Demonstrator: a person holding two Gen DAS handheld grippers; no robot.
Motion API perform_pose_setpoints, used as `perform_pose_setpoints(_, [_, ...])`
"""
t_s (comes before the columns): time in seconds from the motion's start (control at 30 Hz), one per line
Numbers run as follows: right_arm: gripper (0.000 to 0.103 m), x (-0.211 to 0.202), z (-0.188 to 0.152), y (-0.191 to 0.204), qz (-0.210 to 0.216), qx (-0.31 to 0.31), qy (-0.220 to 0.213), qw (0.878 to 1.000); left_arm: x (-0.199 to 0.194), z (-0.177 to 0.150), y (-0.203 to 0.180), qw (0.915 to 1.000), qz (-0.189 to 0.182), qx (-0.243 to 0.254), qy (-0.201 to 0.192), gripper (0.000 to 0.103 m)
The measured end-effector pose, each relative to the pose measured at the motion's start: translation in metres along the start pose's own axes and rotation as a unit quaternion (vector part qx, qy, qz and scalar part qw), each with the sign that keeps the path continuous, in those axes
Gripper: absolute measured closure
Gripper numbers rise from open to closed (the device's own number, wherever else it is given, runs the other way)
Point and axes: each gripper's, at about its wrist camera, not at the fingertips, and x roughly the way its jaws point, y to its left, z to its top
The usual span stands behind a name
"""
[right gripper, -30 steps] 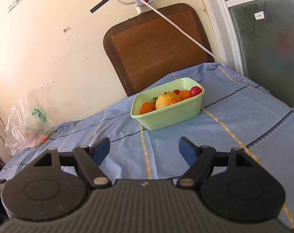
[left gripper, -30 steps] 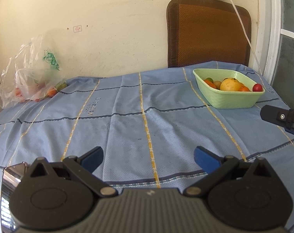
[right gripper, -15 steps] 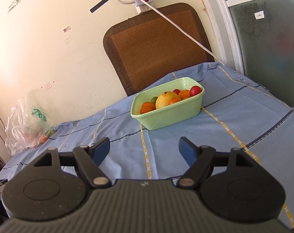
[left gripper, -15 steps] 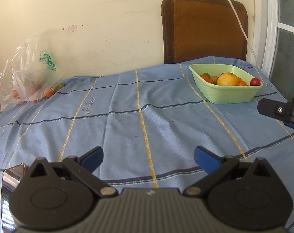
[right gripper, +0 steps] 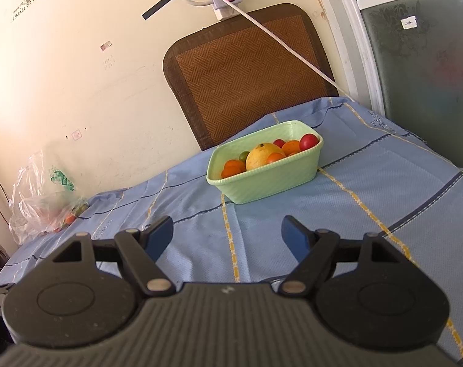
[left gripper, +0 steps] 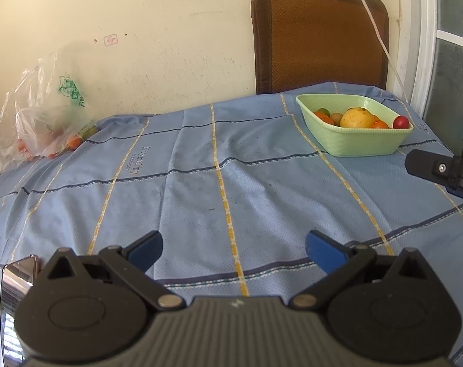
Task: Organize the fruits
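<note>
**poster1:** so where's everything sitting? The left gripper (left gripper: 233, 249) hangs over the bench with the blue cloth with yellow and dark stripes (left gripper: 201, 189), blue fingertips (left gripper: 147, 247) spread wide apart, nothing between them.

**poster2:** same for the right gripper (right gripper: 228, 235), jaws wide apart and empty. The pale green rectangular plastic basket (right gripper: 271, 179) is straight ahead of it, well apart from the tips, resting on the cloth.

**poster1:** from the left gripper that basket (left gripper: 358, 142) is ahead and off to the right. Inside: a big yellow-orange round fruit (left gripper: 357, 117), small orange ones, a green one, and a small red round fruit (left gripper: 401, 121) at the right end.

**poster2:** yep, I see the yellow one (right gripper: 263, 155) mid-basket and the red one (right gripper: 308, 141) at the far right corner.

**poster1:** also a crumpled clear plastic bag (left gripper: 42, 116) far ahead-left against the wall, a few orange and greenish fruits in it, kinda blurry. Part of the right gripper pokes in at my right edge.

**poster2:** brown woven mat (right gripper: 246, 73) leans on the wall behind the basket.
</note>
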Motion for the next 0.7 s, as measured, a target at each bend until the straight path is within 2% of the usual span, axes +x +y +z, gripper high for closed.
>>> perform_pose_setpoints(0.7, [0.023, 0.0003, -0.0006, -0.001, 0.0, 0.0, 0.0, 1.0, 0.0051, -0.0011, -0.0005, 0.9996, -0.017, -0.003, 0.024, 0.0])
